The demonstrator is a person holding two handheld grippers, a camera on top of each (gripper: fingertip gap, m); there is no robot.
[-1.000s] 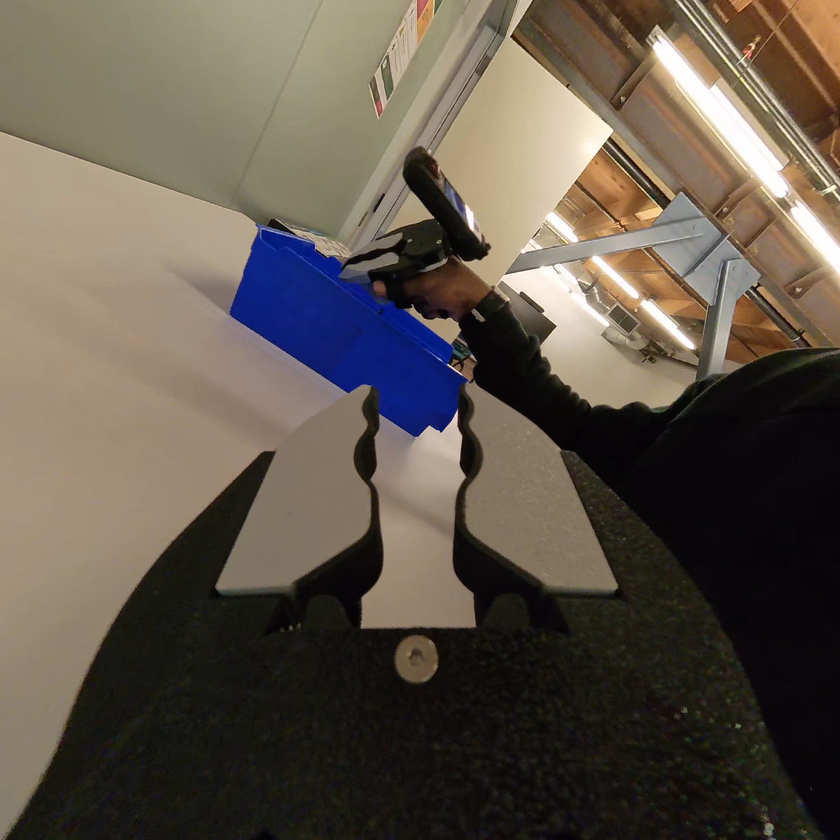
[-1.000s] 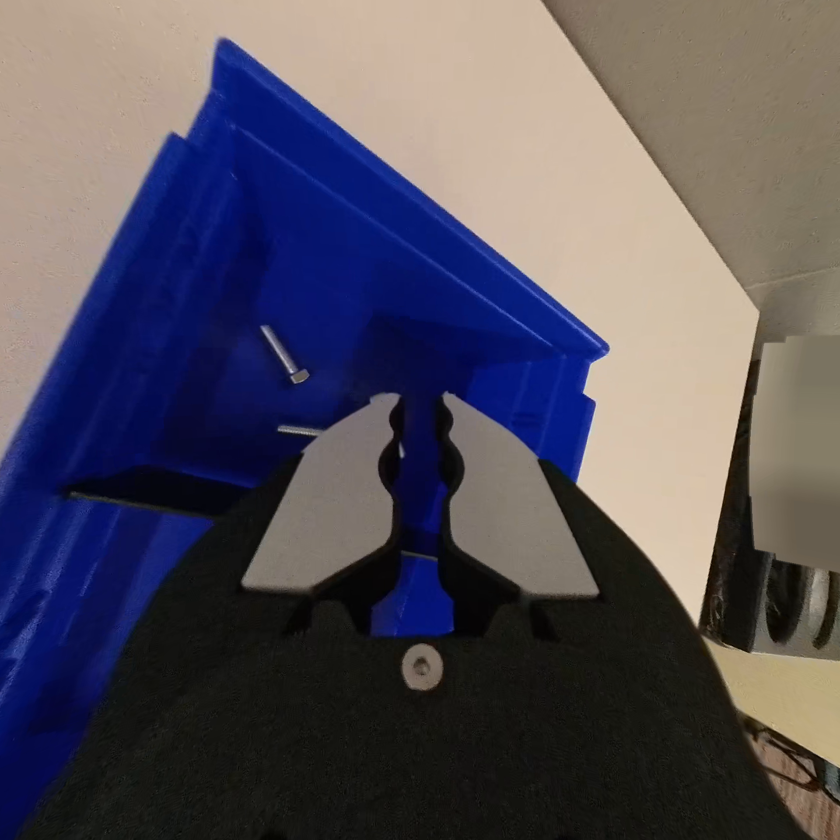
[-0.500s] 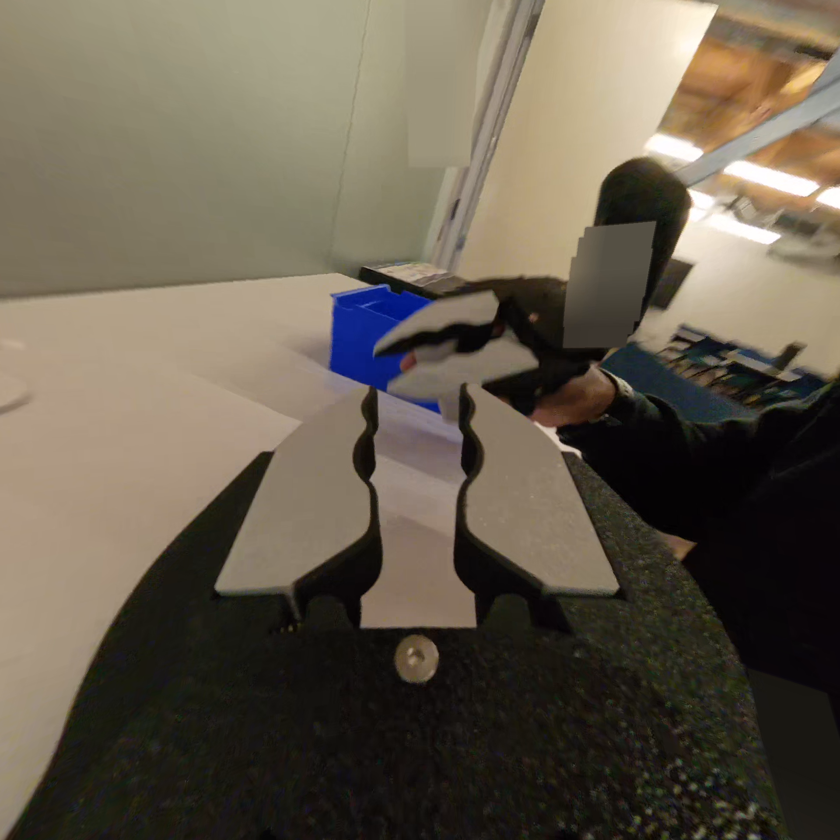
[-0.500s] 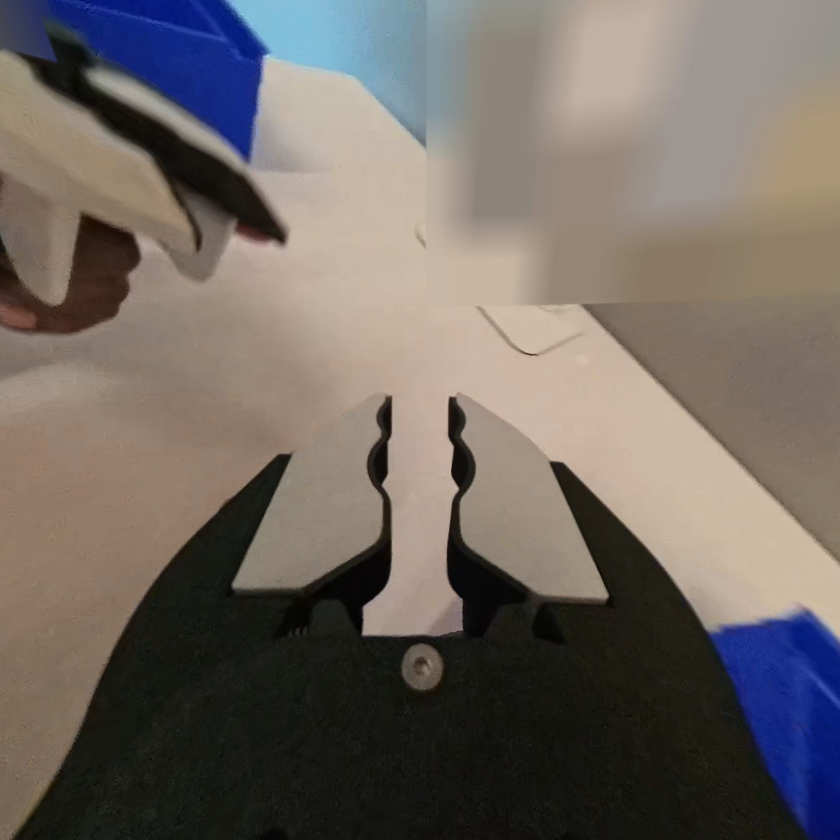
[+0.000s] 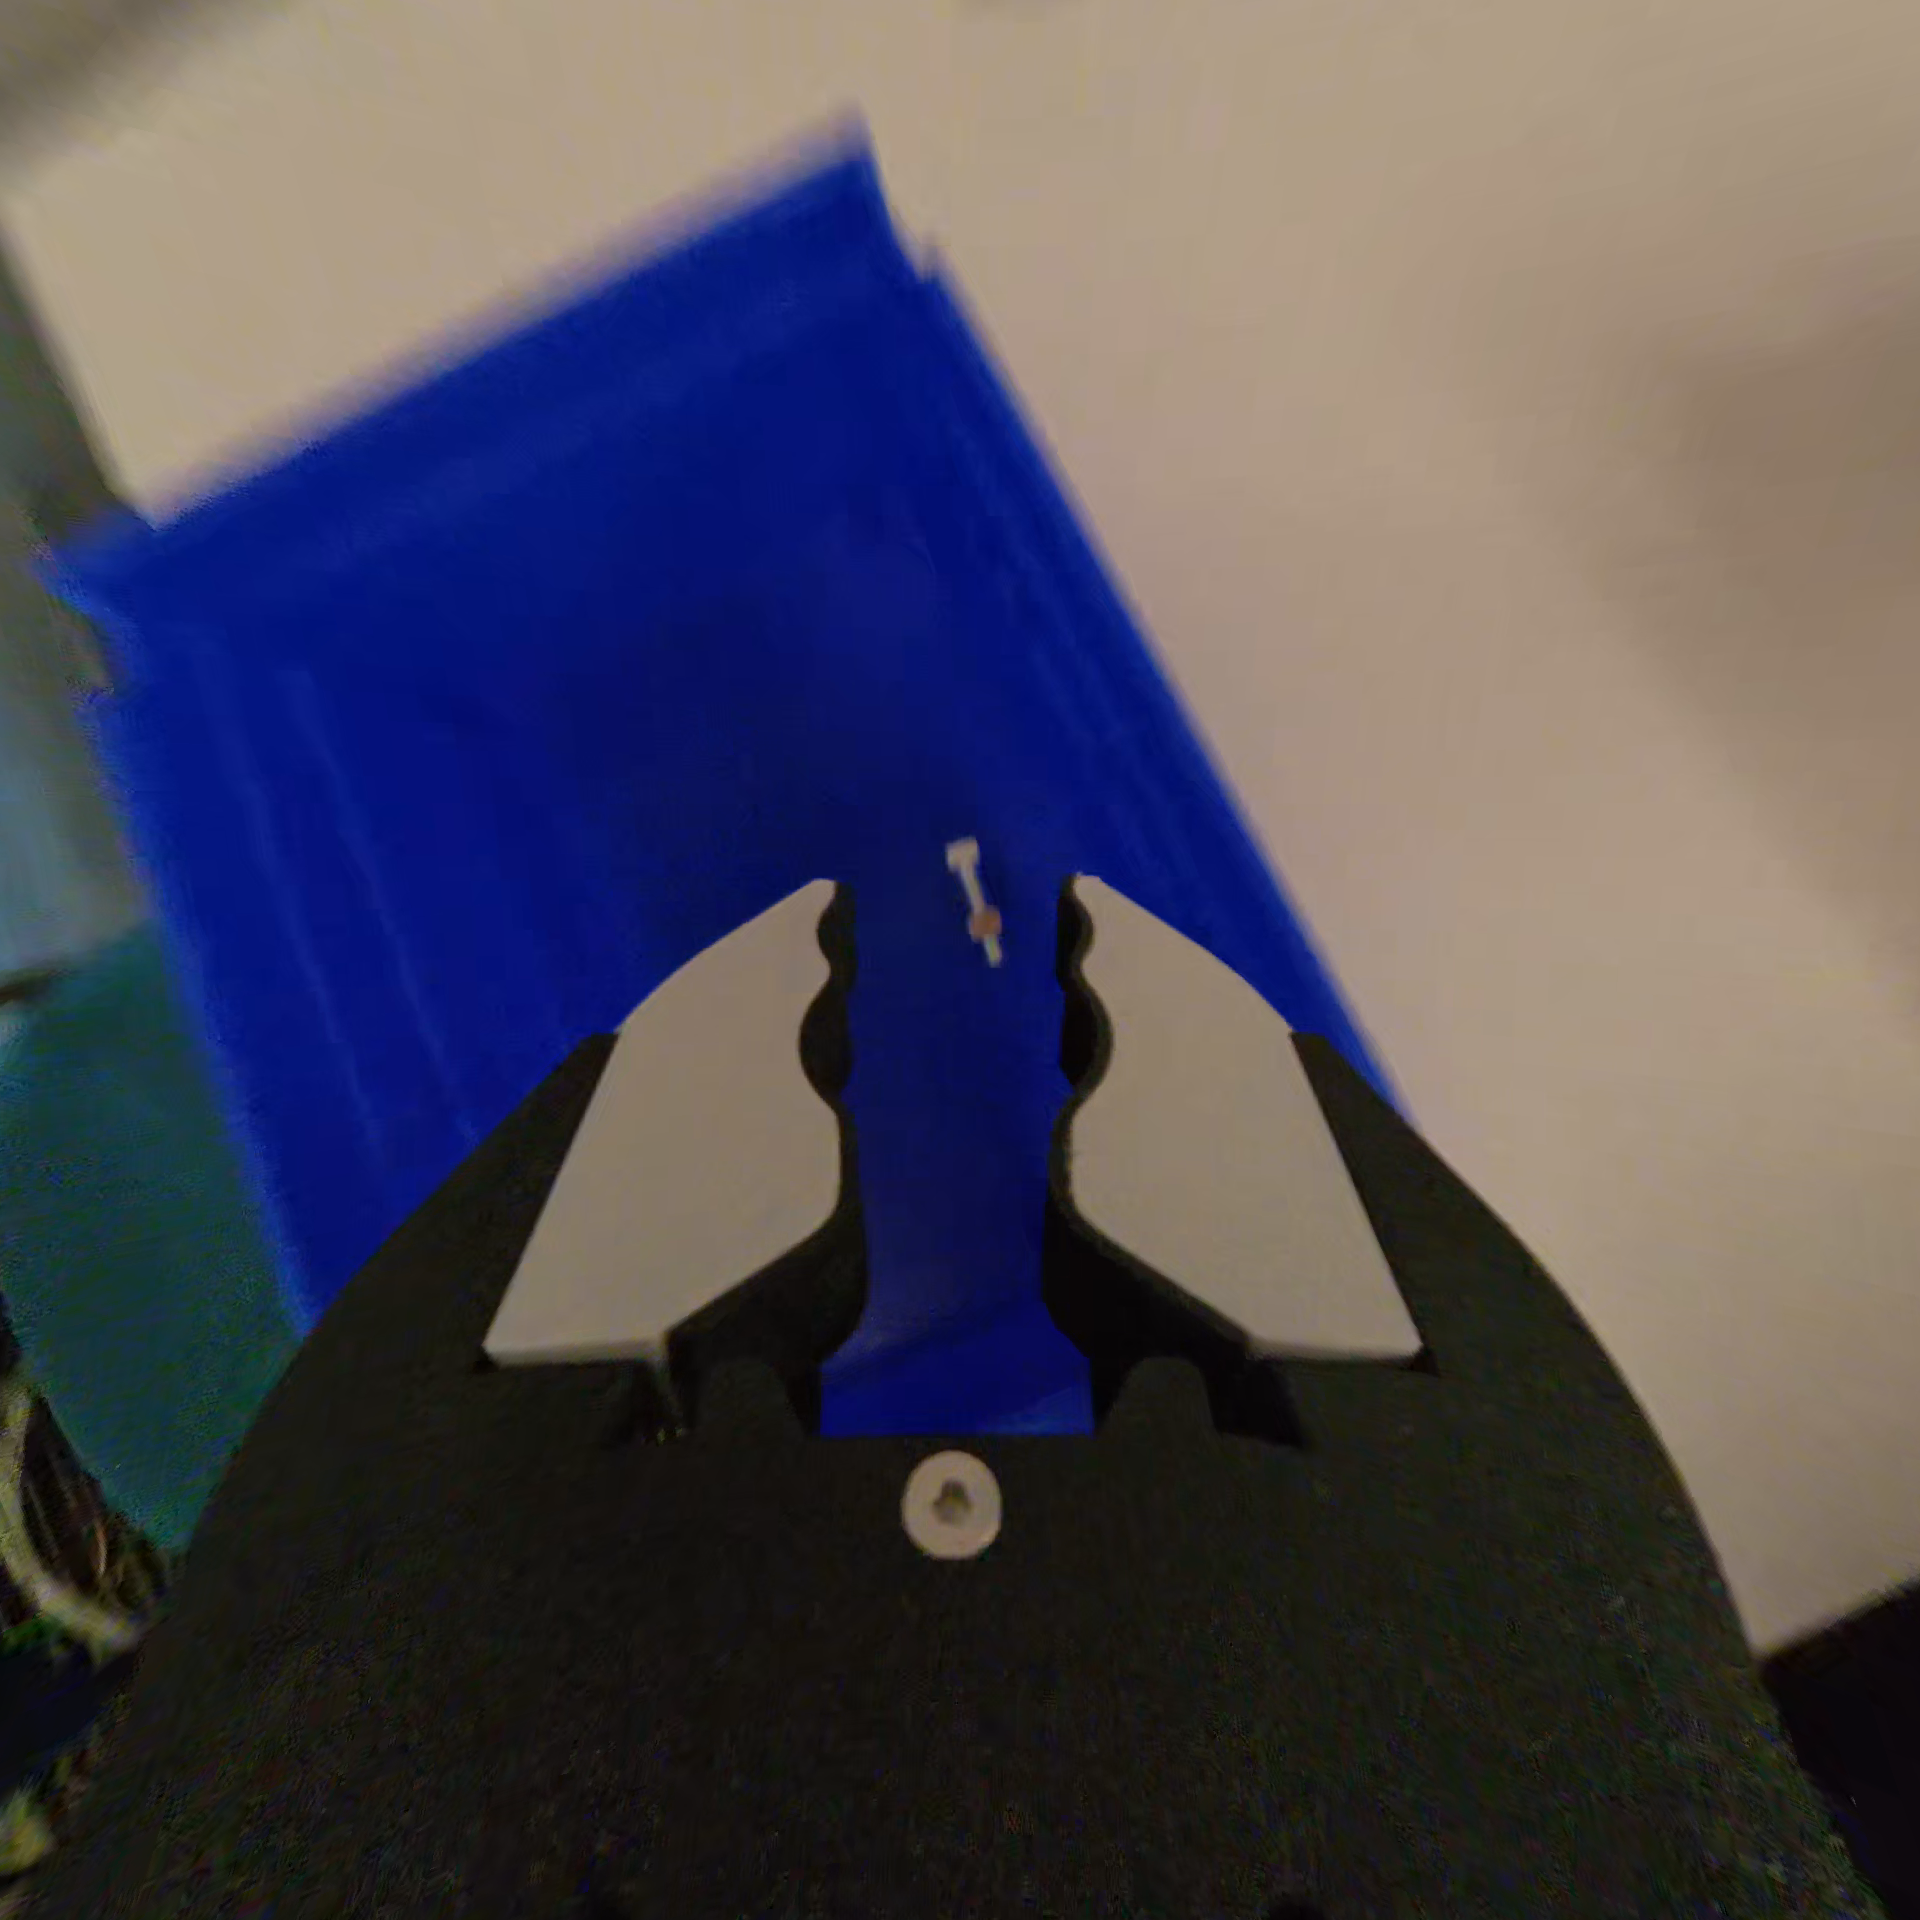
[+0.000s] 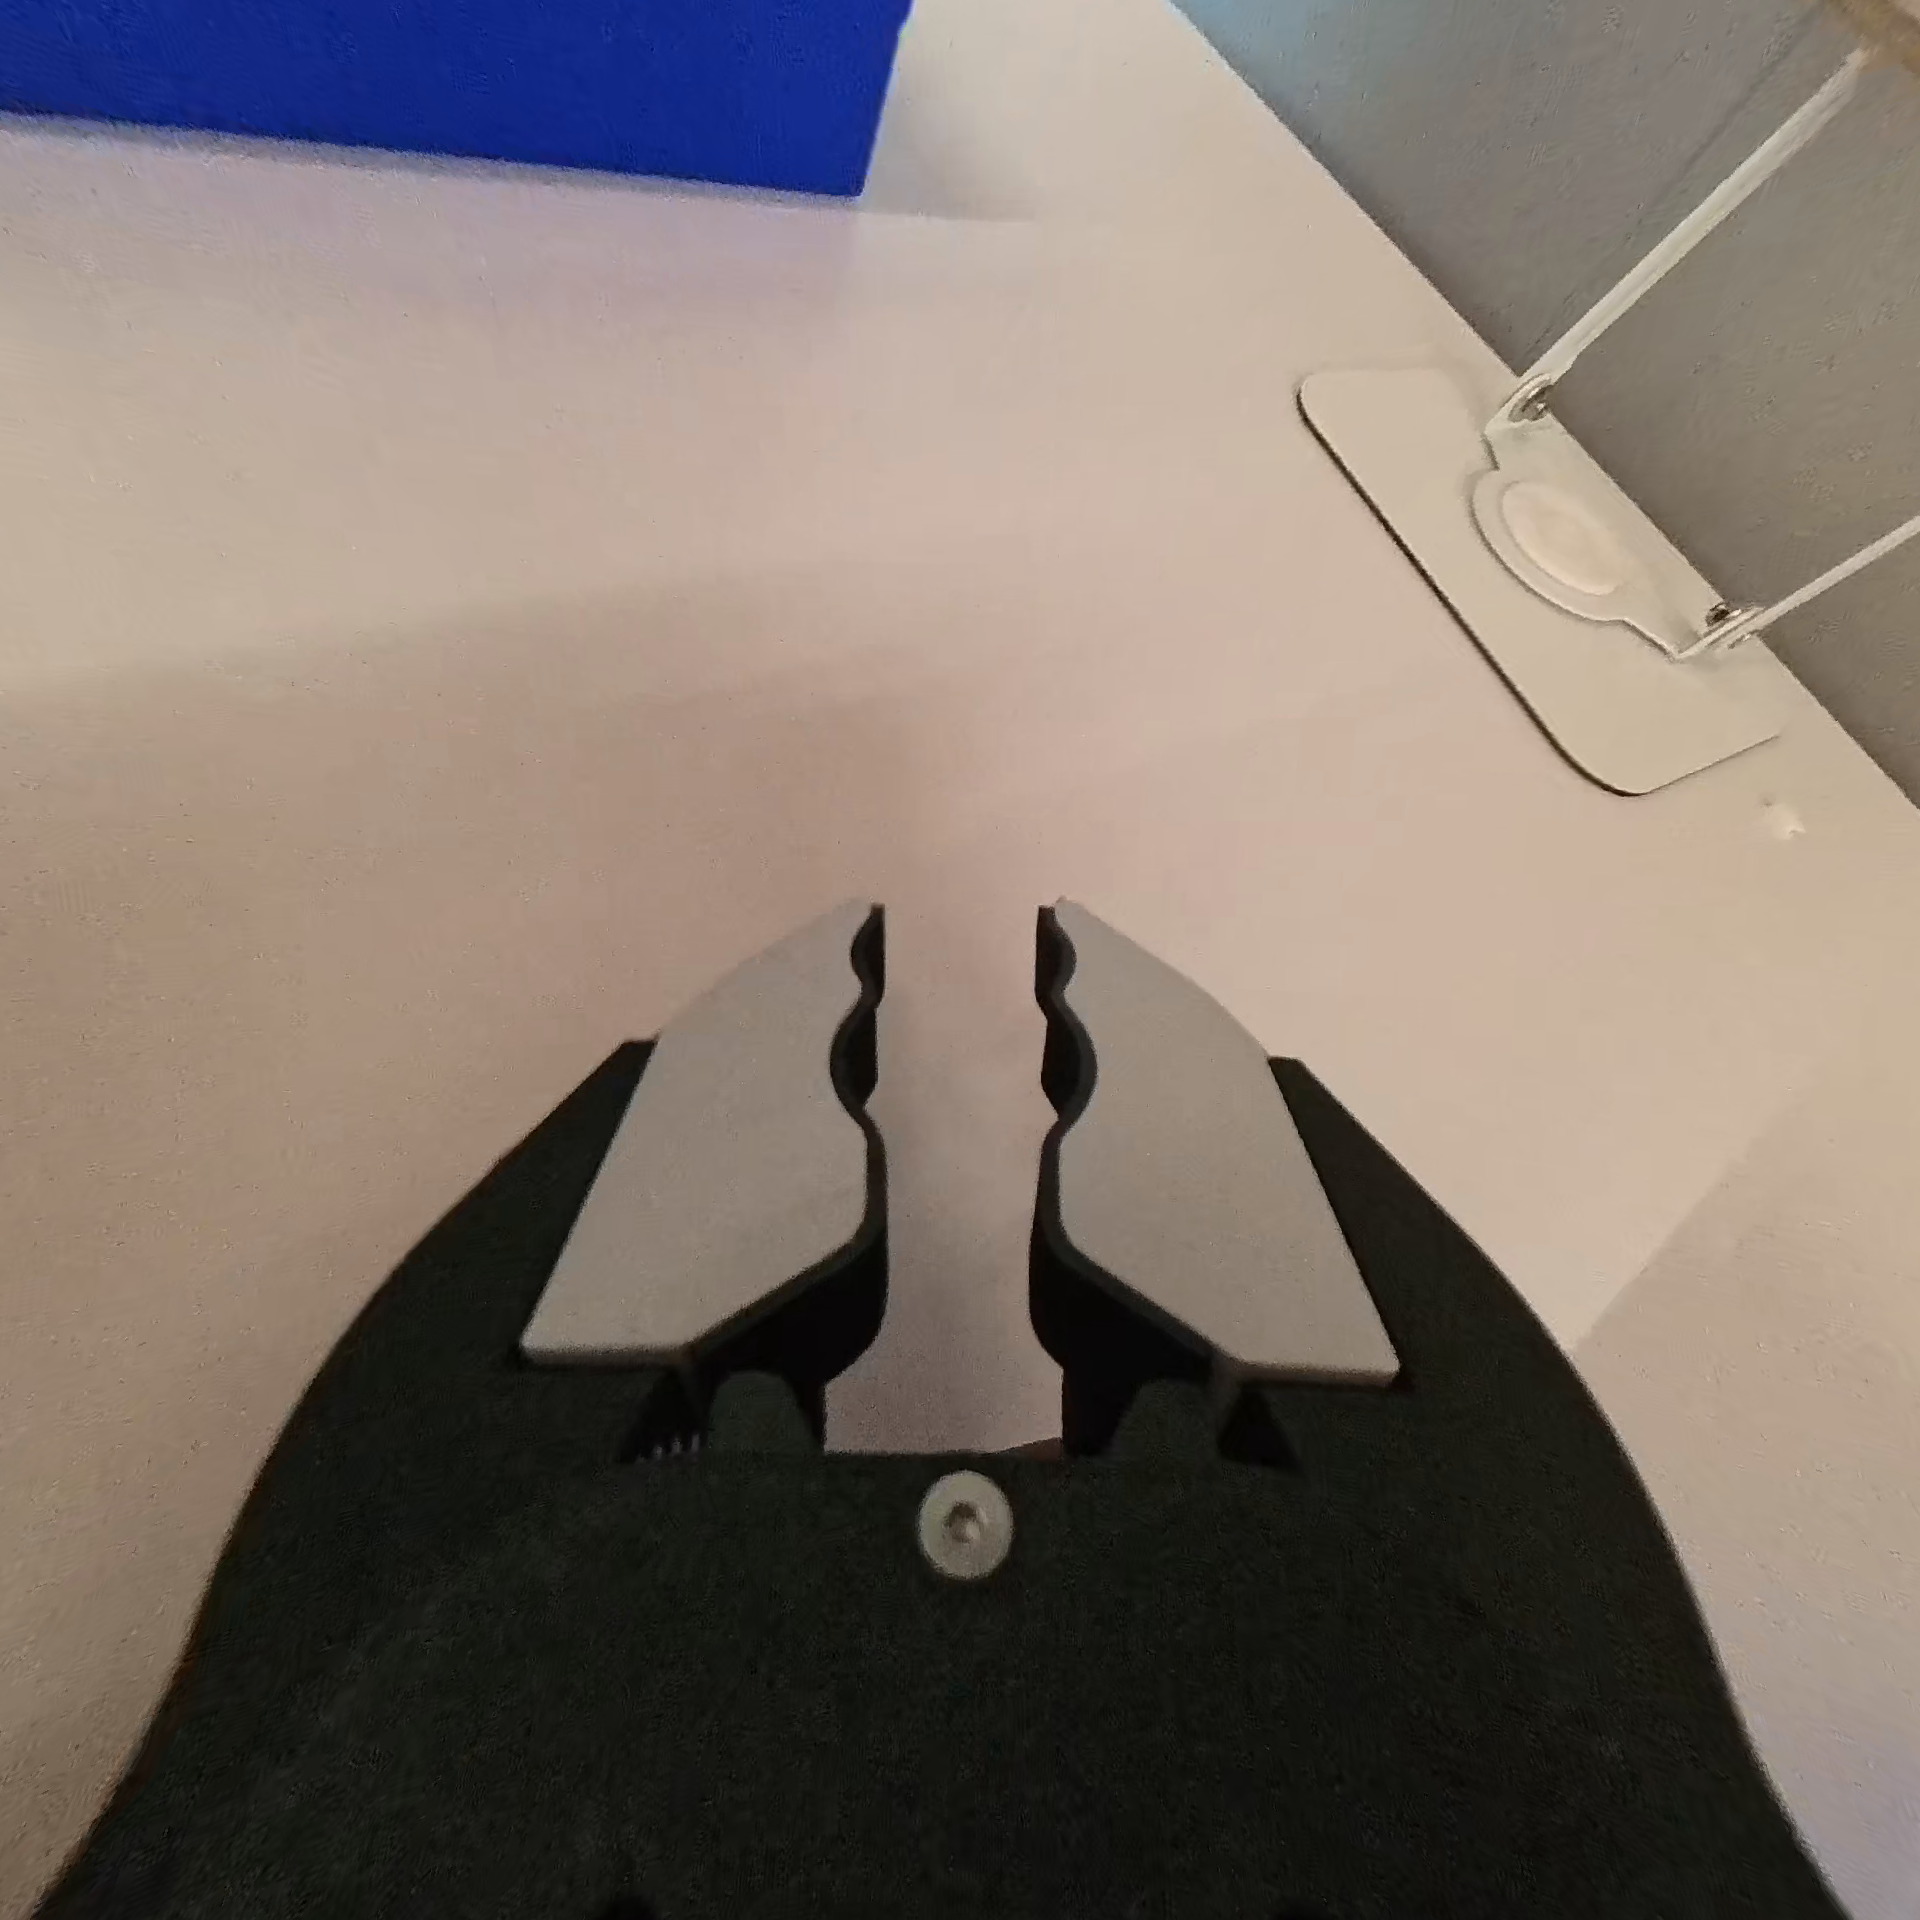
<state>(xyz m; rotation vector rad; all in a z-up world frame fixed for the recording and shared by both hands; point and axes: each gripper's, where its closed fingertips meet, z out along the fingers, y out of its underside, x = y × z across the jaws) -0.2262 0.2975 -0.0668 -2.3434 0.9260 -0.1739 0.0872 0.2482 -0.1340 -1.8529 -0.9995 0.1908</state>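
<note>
In the left wrist view my left gripper (image 5: pixel 951 894) is open above a blue plastic bin (image 5: pixel 540 748) on a white table (image 5: pixel 1455 520). A small silver bolt with a brownish ring on its shank (image 5: pixel 974 902) lies on the bin floor and shows in the gap between my fingertips, with space to either pad. The picture is blurred. In the right wrist view my right gripper (image 6: pixel 959 914) is open and empty over the bare white table (image 6: pixel 520 623). A corner of the blue bin (image 6: pixel 468 83) shows at the top left of that view.
A flat white base plate with a round fitting and thin white rods (image 6: pixel 1538 561) sits at the table's right edge against a grey wall (image 6: pixel 1662 208). Dark clutter shows past the table at the left of the left wrist view (image 5: pixel 62 1455). Tip to tip, the grippers are about 35 centimeters apart.
My left gripper has swung from the open table to above the blue bin. My right gripper has left the bin and now faces bare table. Both stay open.
</note>
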